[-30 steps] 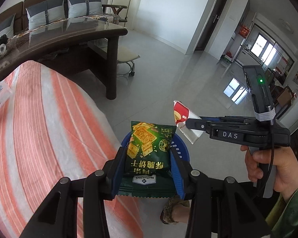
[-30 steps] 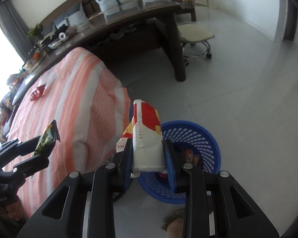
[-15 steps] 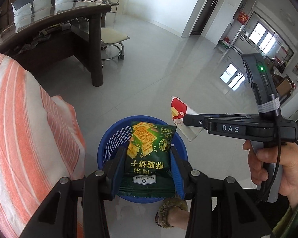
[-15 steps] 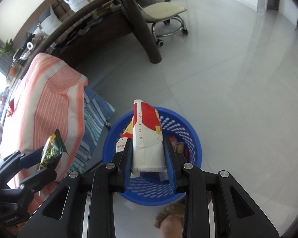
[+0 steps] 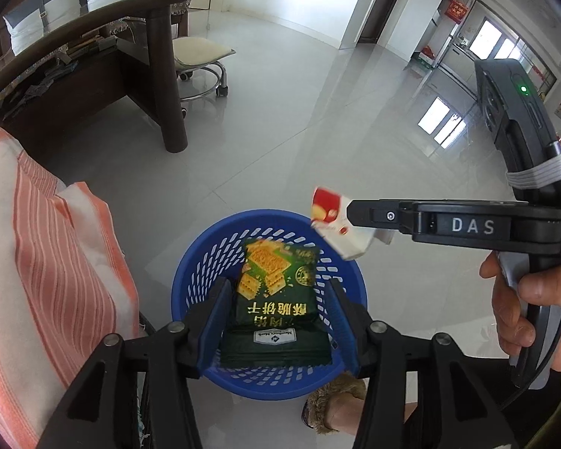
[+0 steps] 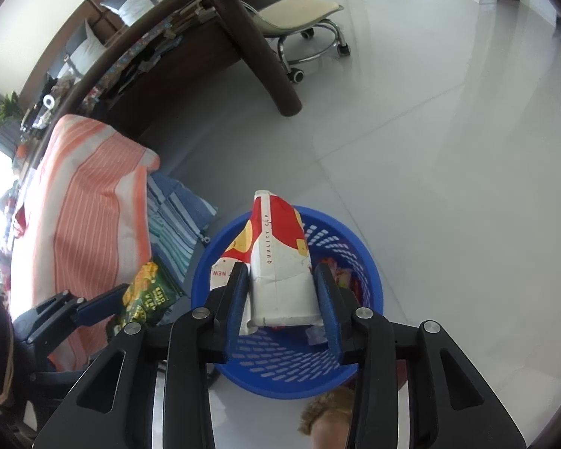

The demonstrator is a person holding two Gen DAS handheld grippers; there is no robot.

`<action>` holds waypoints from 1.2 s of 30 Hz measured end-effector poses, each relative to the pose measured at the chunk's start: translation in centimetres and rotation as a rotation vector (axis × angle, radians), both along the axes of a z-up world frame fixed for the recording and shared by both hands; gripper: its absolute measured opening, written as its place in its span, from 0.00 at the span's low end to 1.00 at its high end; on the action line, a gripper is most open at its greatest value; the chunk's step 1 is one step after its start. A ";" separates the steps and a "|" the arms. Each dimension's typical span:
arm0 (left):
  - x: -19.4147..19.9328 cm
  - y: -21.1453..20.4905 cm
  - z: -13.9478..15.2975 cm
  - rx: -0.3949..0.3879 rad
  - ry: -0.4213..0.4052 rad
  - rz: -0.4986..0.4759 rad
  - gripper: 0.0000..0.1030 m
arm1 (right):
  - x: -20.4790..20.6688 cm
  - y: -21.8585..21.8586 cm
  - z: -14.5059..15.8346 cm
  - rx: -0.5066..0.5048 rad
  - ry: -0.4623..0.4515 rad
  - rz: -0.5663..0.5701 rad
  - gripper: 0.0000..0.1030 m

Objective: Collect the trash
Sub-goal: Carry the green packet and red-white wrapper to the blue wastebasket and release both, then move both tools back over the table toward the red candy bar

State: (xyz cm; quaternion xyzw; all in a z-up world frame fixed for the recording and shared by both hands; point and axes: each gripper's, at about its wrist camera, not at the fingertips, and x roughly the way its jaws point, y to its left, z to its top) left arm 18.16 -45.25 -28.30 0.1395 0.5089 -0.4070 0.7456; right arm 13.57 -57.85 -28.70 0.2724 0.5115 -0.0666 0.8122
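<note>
My left gripper (image 5: pixel 276 321) hangs over the round blue perforated plastic basket (image 5: pixel 205 262) on the pale tiled floor; its jaws have just been opening and now stand clear of the dark green foil cracker packet (image 5: pixel 276 299), which sits loose between them, unpinched, above the basket's mouth. To my right, my right gripper (image 6: pixel 282 299) has likewise just been opening, its pads parted from the crumpled red-and-white paper cup carton (image 6: pixel 280 262) still between them. To drop cleanly I judge both should stay centred over the rim and spread wider. The left view shows the carton out near the basket's edge; the right view alone shows wrappers already lying inside, and the orange-striped cloth (image 6: pixel 89 202) beside it.
</note>
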 end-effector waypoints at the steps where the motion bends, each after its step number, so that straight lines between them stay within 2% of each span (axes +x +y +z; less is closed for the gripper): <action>1: 0.1 0.0 -0.2 -0.001 0.007 0.004 0.59 | -0.1 -0.2 -0.1 0.009 0.000 -0.004 0.41; 6: 0.1 0.6 0.0 -0.018 0.014 0.026 0.59 | -0.8 -0.8 0.4 0.043 -0.031 -0.029 0.46; 10: -0.5 1.8 2.1 -0.062 -0.022 0.029 0.59 | -1.2 -0.7 1.5 0.023 -0.060 -0.038 0.51; 11: -0.9 2.3 3.0 -0.075 -0.045 0.024 0.59 | -1.2 -0.6 1.9 0.002 -0.068 -0.037 0.53; 15: -2.3 5.2 6.9 -0.114 -0.146 0.014 0.59 | -1.3 0.6 4.3 -0.118 -0.115 -0.033 0.73; 19: -3.3 10.9 9.6 -0.127 -0.221 0.045 0.62 | -1.1 3.1 6.9 -0.285 -0.164 -0.004 0.88; 23: -2.8 17.7 10.0 -0.088 -0.240 0.125 0.62 | -0.2 7.7 8.9 -0.402 -0.232 0.074 0.89; 29: -1.0 28.0 9.5 -0.023 -0.248 0.280 0.62 | 0.5 18.0 10.9 -0.460 -0.384 0.265 0.93; 33: 0.5 33.8 9.3 -0.002 -0.252 0.367 0.62 | 0.6 25.6 10.4 -0.441 -0.420 0.414 0.93; 36: 1.6 36.6 9.0 0.011 -0.258 0.407 0.62 | 1.0 30.6 9.6 -0.402 -0.417 0.507 0.93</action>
